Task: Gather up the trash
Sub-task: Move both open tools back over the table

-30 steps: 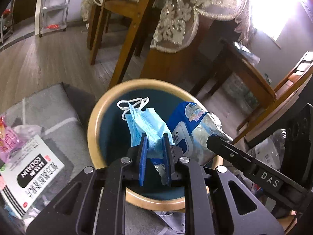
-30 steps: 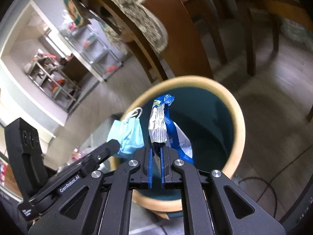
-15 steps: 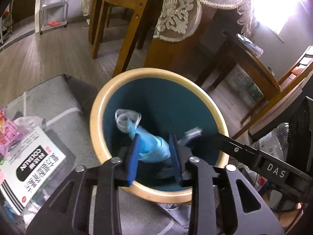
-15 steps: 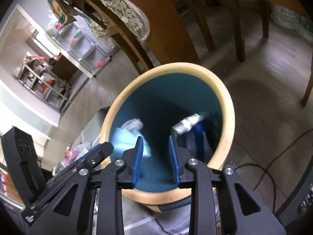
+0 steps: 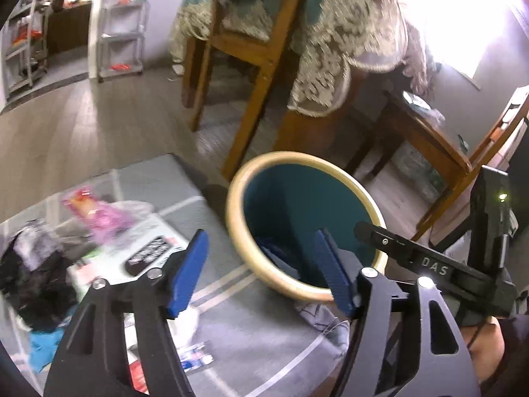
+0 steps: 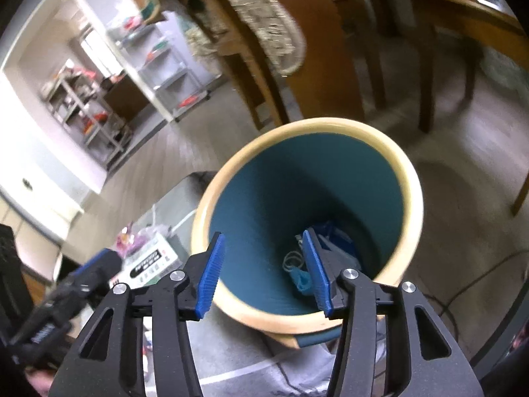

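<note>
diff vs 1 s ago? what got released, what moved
Both grippers let go. The left gripper dropped the blue face mask and the right gripper dropped the blue wrapper; both now lie at the bottom of the bin. Both sets of jaws are opening, nothing between them. The left view has swung toward the litter on the mat. The bin stayed in place.
</note>
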### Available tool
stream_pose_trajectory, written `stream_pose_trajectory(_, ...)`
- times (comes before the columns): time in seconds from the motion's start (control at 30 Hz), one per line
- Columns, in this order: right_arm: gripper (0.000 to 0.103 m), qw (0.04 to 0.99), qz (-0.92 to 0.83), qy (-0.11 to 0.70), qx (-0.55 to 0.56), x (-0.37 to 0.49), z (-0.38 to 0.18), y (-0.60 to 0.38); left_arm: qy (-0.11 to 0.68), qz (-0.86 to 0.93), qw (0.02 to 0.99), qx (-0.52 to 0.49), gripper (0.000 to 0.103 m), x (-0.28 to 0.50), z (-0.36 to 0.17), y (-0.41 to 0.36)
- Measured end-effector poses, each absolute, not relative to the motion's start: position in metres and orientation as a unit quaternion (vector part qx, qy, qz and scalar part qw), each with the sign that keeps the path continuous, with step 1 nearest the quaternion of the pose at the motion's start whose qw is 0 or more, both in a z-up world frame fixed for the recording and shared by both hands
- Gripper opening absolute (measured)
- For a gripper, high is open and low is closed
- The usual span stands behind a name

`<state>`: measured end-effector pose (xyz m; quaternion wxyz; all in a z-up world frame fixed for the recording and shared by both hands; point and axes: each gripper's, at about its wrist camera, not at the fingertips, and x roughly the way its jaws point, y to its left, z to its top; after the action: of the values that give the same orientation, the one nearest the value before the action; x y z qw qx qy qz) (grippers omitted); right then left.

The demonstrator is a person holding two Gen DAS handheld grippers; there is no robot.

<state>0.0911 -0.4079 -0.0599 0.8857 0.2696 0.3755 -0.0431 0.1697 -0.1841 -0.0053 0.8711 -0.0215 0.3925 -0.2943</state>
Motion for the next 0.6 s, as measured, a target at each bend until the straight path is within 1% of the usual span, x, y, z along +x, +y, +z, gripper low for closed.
stream_pose_trajectory(0.13, 0.056, 0.899, -0.026, 0.372, 0.231, 0.094, -0.053, -0.389, 0.382, -0.266, 0.885, -0.028, 0.072, 0.159, 0.003, -0.149)
stream_pose_trajectory(0.3, 0.062, 0.909, -0.006, 0.369, 0.193, 0.096, -0.047, -0.367, 0.375, -0.227, 0.898, -0.026, 0.075, 0.143, 0.008, -0.105)
stream_pose_trajectory(0.6, 0.067, 0.915, 0.029, 0.375, 0.145, 0.095, -0.046, -0.339, 0.377, -0.166, 0.91, -0.044, 0.078, 0.123, 0.004, -0.038)
